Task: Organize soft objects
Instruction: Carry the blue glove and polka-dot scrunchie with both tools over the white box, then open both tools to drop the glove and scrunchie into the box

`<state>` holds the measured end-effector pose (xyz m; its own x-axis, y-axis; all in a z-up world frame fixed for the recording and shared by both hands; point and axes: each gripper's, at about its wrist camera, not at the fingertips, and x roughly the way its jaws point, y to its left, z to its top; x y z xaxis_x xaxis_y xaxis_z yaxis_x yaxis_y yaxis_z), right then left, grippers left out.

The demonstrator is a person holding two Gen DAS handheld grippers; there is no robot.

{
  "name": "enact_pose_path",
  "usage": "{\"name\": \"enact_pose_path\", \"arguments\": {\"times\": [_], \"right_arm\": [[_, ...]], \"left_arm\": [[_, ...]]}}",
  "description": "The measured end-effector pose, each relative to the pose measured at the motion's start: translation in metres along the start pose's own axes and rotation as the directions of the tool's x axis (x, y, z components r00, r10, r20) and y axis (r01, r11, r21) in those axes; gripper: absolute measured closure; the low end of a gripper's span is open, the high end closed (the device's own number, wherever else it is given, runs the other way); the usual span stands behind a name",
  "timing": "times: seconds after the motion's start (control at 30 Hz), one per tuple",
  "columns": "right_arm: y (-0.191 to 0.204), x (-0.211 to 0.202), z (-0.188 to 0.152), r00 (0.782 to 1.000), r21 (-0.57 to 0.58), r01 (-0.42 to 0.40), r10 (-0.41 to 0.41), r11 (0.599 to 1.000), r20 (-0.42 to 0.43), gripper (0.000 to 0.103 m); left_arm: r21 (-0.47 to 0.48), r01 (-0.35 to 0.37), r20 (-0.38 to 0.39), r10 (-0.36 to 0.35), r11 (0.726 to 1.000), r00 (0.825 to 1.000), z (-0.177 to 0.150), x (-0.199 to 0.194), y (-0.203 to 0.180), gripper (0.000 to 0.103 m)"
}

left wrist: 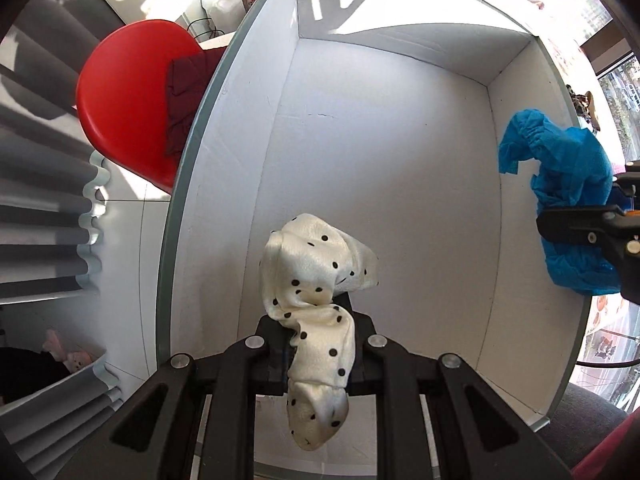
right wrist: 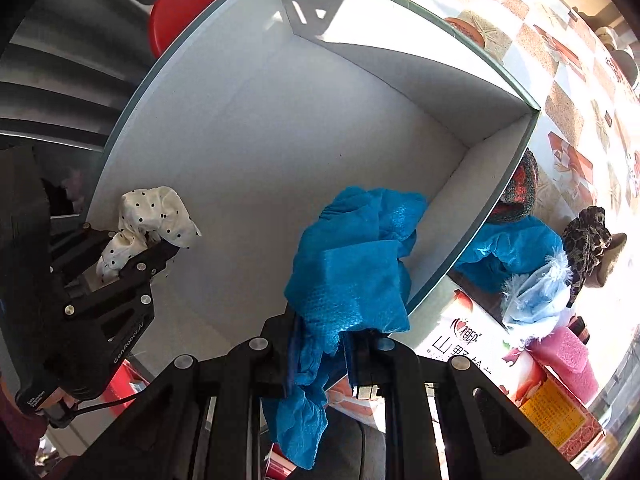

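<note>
My left gripper (left wrist: 318,330) is shut on a cream cloth with black dots (left wrist: 316,280), which hangs over the open white box (left wrist: 384,128). From the right wrist view the same dotted cloth (right wrist: 148,216) shows in the left gripper (right wrist: 154,250) at the box's left wall. My right gripper (right wrist: 320,340) is shut on a crumpled blue cloth (right wrist: 352,272) above the box's (right wrist: 260,128) right side. In the left wrist view that blue cloth (left wrist: 560,184) hangs at the right wall with the right gripper (left wrist: 592,224) across it.
A red stool (left wrist: 124,100) with a dark red cloth (left wrist: 186,100) stands left of the box. On the patterned table (right wrist: 560,72) right of the box lie a leopard-print item (right wrist: 588,240), a pale blue fluffy thing (right wrist: 536,296), a pink sponge (right wrist: 568,360) and a printed carton (right wrist: 500,364).
</note>
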<state>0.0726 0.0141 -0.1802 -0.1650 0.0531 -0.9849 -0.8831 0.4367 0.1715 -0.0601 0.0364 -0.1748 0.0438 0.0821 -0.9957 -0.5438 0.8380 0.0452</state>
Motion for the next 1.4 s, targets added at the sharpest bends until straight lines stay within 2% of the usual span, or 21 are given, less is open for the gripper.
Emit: {"name": "enact_pose_path", "arguments": {"times": [0.3, 0.5, 0.77, 1.03, 1.13, 1.17, 1.2, 1.23, 1.27, 1.3, 1.33, 1.37, 1.4], "right_arm": [[0.014, -0.019, 0.017, 0.999, -0.042, -0.02, 0.022, 0.999, 0.048, 0.083], [0.031, -0.013, 0.017, 0.999, -0.086, -0.023, 0.027, 0.996, 0.048, 0.083], [0.04, -0.01, 0.006, 0.998, -0.098, -0.03, 0.035, 0.995, 0.047, 0.083], [0.027, -0.022, -0.01, 0.997, -0.094, -0.038, 0.043, 0.995, 0.058, 0.083], [0.027, -0.024, -0.013, 0.997, -0.095, -0.038, 0.044, 0.995, 0.06, 0.083], [0.027, -0.026, -0.015, 0.997, -0.097, -0.04, 0.046, 0.995, 0.06, 0.083], [0.027, -0.026, -0.015, 0.997, -0.098, -0.041, 0.047, 0.994, 0.059, 0.083], [0.028, -0.028, -0.016, 0.997, -0.101, -0.04, 0.046, 0.994, 0.06, 0.083], [0.029, -0.028, -0.016, 0.997, -0.103, -0.042, 0.048, 0.994, 0.06, 0.082], [0.029, -0.028, -0.016, 0.997, -0.105, -0.046, 0.052, 0.993, 0.059, 0.078], [0.029, -0.029, -0.016, 0.997, -0.106, -0.048, 0.055, 0.993, 0.057, 0.058], [0.03, -0.03, -0.017, 0.997, -0.107, -0.044, 0.051, 0.993, 0.06, 0.043], [0.03, -0.032, -0.017, 0.997, -0.109, -0.039, 0.046, 0.993, 0.066, 0.021]], "left_arm": [[-0.024, 0.028, 0.009, -0.028, 0.999, 1.0, -0.021, -0.026, -0.019, 0.084], [-0.04, 0.028, 0.009, -0.028, 0.999, 1.0, -0.02, -0.031, -0.027, 0.084], [-0.038, 0.013, 0.019, -0.012, 0.999, 1.0, -0.02, -0.034, -0.031, 0.083], [-0.029, 0.002, 0.033, -0.001, 1.0, 0.999, -0.02, -0.036, -0.034, 0.081], [-0.024, -0.001, 0.038, 0.002, 1.0, 0.999, -0.02, -0.031, -0.029, 0.07], [-0.024, -0.005, 0.042, 0.006, 1.0, 0.999, -0.02, -0.032, -0.03, 0.06], [-0.026, -0.01, 0.047, 0.012, 1.0, 0.999, -0.02, -0.033, -0.031, 0.047], [-0.027, -0.015, 0.05, 0.016, 1.0, 0.999, -0.022, -0.032, -0.031, 0.039], [-0.032, -0.016, 0.056, 0.018, 0.999, 0.998, -0.022, -0.034, -0.031, 0.025], [-0.04, -0.014, 0.068, 0.016, 0.999, 0.998, -0.022, -0.035, -0.029, 0.018], [-0.047, -0.009, 0.078, 0.013, 0.999, 0.997, -0.023, -0.036, -0.028, 0.017], [-0.052, 0.0, 0.083, 0.004, 0.999, 0.997, -0.023, -0.037, -0.028, 0.015], [-0.064, 0.019, 0.089, -0.013, 0.998, 0.996, -0.023, -0.038, -0.026, 0.009]]}}
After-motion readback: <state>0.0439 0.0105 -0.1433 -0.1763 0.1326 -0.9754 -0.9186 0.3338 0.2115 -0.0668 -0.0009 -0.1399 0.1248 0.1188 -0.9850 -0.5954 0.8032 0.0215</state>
